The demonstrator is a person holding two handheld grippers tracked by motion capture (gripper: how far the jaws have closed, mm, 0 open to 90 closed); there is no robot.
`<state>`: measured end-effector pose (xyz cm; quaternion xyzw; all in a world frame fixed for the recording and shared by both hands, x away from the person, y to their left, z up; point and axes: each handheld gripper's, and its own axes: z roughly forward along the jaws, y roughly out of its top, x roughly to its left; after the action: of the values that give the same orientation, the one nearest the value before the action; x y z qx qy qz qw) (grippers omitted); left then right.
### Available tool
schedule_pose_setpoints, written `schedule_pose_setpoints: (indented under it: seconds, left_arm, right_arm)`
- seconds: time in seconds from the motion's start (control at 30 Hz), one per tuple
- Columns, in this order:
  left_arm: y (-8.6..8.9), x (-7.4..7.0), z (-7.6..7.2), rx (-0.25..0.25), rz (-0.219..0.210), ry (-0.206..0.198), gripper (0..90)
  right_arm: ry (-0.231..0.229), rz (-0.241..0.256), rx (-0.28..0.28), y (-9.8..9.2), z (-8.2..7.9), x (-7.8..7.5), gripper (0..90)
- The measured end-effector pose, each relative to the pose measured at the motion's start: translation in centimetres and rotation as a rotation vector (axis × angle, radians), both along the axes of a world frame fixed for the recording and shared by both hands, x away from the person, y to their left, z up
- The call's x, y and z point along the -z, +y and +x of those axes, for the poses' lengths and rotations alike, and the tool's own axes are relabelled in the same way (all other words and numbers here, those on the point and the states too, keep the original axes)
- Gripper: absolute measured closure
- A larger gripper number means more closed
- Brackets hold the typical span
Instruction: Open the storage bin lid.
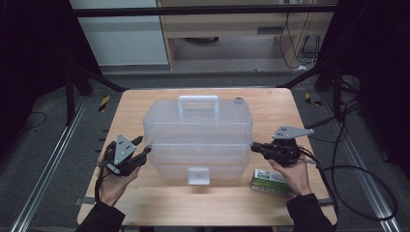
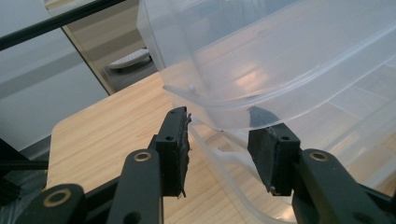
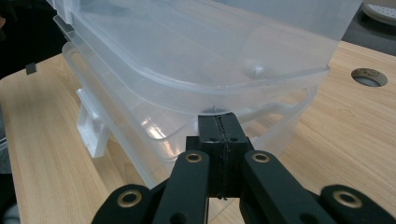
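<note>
A clear plastic storage box (image 1: 198, 140) sits in the middle of the wooden table (image 1: 145, 203), its lid carrying a moulded handle (image 1: 198, 102) toward the far edge and a white latch (image 1: 198, 176) on the near face. It takes up most of the tabletop, leaving a strip of bare wood on each side and along the near edge.

The left gripper (image 1: 139, 151) is at the box's left end. In the left gripper view its black fingers (image 2: 175, 149) stand apart with a clear gap, straddling the rounded rim of the box without pinching it.

The right gripper (image 1: 255, 146) is at the box's right end. In the right gripper view its fingers (image 3: 210, 140) are pressed flat together, tips just under the overhanging lid rim, nothing visible between them.

A small green-and-white carton (image 1: 269, 180) lies flat near the front right corner, just beside the right hand (image 1: 295, 175). A round hole (image 3: 369, 77) is cut in the tabletop on that side. The plastic is smooth, translucent, with rounded corners.
</note>
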<state>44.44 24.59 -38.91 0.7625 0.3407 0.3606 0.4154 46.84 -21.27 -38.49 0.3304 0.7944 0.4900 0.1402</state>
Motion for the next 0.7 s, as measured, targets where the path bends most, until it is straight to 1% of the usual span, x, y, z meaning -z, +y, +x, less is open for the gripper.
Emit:
schedule_pose_setpoints:
  seconds: [0.17, 0.2, 0.23, 0.27, 0.4, 0.47, 0.5, 0.7]
  left_arm:
    - [-0.17, 0.05, 0.08, 0.000, -0.002, -0.010, 58.3]
    - [-0.21, 0.08, 0.01, -0.007, -0.008, 0.001, 58.3]
    - [-0.21, 0.08, 0.01, -0.007, -0.008, 0.001, 58.5]
    - [-0.22, 0.06, 0.09, -0.002, -0.005, -0.017, 58.5]
    - [-0.30, 0.02, 0.15, -0.003, -0.011, -0.023, 58.9]
    - [-0.42, 0.06, 0.11, -0.010, -0.015, -0.018, 58.8]
    - [-0.44, 0.03, 0.20, -0.004, -0.009, -0.034, 58.8]
    - [-0.46, -0.05, 0.20, -0.009, -0.009, -0.041, 59.5]
  right_arm:
    - [-0.001, 0.002, -0.001, 0.01, 0.01, -0.01, 90.0]
    - [-0.002, 0.002, 0.000, 0.02, 0.00, -0.02, 90.0]
    - [-0.002, 0.002, 0.000, 0.02, 0.00, -0.02, 90.0]
    - [-0.001, 0.003, -0.001, 0.03, 0.00, -0.03, 90.0]
    - [-0.006, 0.007, 0.000, 0.11, -0.01, -0.08, 90.0]
    - [-0.006, 0.008, -0.002, 0.15, 0.00, -0.07, 90.0]
    - [-0.010, 0.008, 0.000, 0.17, 0.01, -0.08, 90.0]
    - [-0.013, 0.011, 0.002, 0.23, 0.03, -0.04, 90.0]
